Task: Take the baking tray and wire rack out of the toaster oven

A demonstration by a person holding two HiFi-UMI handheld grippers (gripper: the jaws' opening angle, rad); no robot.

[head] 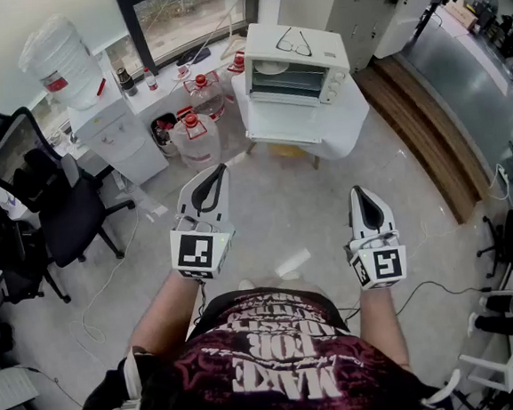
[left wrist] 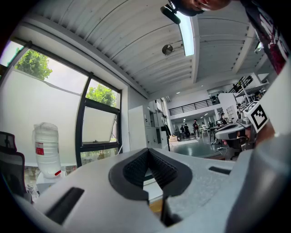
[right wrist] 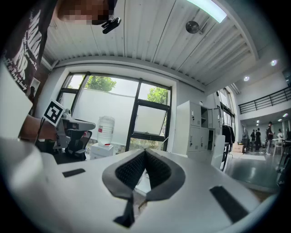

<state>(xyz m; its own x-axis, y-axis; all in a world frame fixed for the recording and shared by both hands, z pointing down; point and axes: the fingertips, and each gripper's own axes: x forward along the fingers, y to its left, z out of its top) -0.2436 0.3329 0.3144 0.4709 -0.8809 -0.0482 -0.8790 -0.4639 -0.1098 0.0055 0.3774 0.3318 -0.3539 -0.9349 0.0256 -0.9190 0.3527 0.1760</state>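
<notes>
Progress so far is nil, as I read it: neither piece is out and nothing has been handled yet. The left gripper (head: 215, 174) has its jaws pressed together with nothing between them, and the right gripper (head: 360, 192) is closed and empty in the same way. Each gripper's own view shows the dark pads meeting at the tip, with only the room beyond them. Both are held out level in front of the person.

The toaster oven (head: 296, 62) stands straight ahead of the two grippers and well apart from them, on a white table (head: 346, 127). It sits slightly nearer the right gripper's line than the left's. Its glass door (head: 286, 81) looks shut, though at this distance I cannot be sure. A pair of glasses (head: 294, 42) lies on top of it.

The baking tray and wire rack appear nowhere outside the oven. I judge they are still inside behind the glass, where they cannot be made out.

The whole job remains: closing the gap, opening the door, then drawing out the tray and the rack
</notes>
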